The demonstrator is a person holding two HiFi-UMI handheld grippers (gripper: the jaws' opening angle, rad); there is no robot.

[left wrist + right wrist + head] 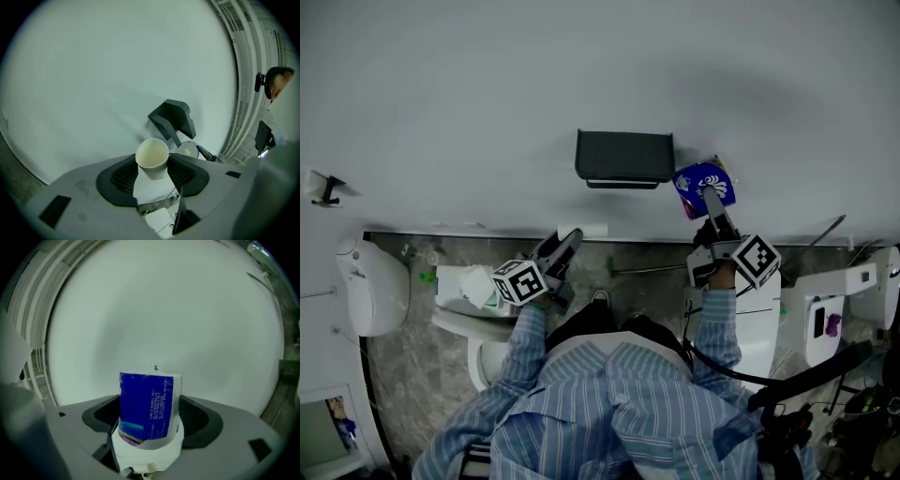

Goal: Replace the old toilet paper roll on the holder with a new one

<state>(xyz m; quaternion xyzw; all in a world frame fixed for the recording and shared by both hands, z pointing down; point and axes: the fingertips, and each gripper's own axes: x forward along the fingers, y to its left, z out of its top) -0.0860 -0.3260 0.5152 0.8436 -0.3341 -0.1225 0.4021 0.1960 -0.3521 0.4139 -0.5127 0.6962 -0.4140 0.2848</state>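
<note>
The dark holder (623,157) hangs on the pale wall with its bar bare. To its right my right gripper (713,208) is shut on a new roll in a blue wrapper (701,186); in the right gripper view the new roll (149,406) stands upright between the pads (194,420). Below and left of the holder, my left gripper (563,247) is shut on the old cardboard tube (152,158), whose open end faces the camera. In the left gripper view the holder (174,119) shows just beyond the tube, with the new roll (187,150) below it.
A white toilet (473,323) with crumpled paper (476,284) on it stands under my left arm. A white bin (371,284) sits far left, white fixtures (825,323) at the right. A person (277,83) shows at the right edge of the left gripper view.
</note>
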